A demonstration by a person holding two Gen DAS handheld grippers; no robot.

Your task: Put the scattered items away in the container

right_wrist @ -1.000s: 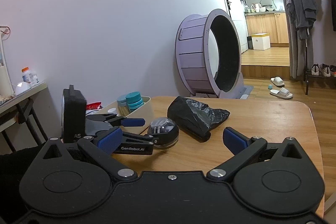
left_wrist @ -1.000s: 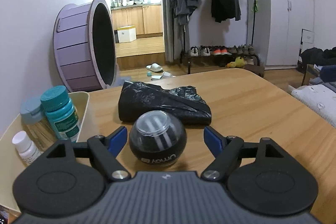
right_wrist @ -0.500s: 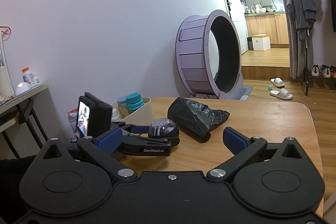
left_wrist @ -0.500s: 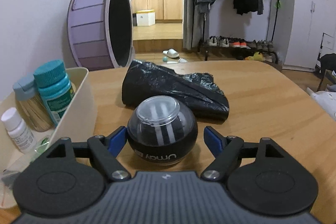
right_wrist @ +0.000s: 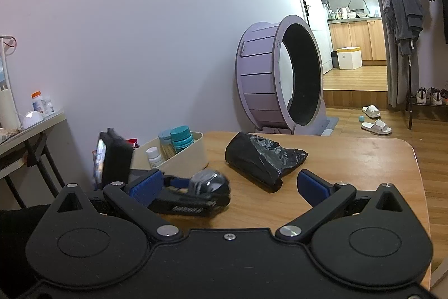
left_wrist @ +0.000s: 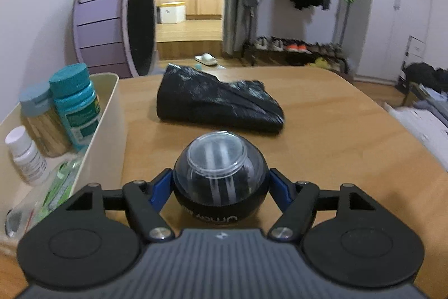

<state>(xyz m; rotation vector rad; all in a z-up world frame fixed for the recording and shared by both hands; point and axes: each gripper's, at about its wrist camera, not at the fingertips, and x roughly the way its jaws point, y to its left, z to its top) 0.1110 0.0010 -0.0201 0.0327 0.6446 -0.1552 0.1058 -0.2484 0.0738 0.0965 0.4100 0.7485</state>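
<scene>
While the left gripper (left_wrist: 221,184) sits low over the bench (left_wrist: 336,131), its fingers (left_wrist: 161,187) have just been closing on the black gyro ball (left_wrist: 221,178), and the blue pads now appear to touch its sides at roughly half of their span. The ball looks to be resting on the bench just beside the near wall of the cream container (left_wrist: 103,131), so the grasp is judged to be forming rather than the lift begun.

The right gripper (right_wrist: 228,184) hangs over the near bench edge with its fingers (right_wrist: 310,182) spread wide and nothing between them.

Progress, as far as visible:
- Already inside the container: a teal-capped bottle (left_wrist: 75,102), a jar of toothpicks (left_wrist: 42,116), a small white bottle (left_wrist: 26,156) and a clear packet (left_wrist: 44,198) lying flat
- In hand: the ball, not yet moved across
- Left on the bench: a crumpled black plastic bag (left_wrist: 218,105), lying beyond the ball and apart from the container

The task is judged to be past its midpoint, with two items outstanding. Free space remains in the near end of the container for the ball; the bag is soft and should compress to fit
</scene>
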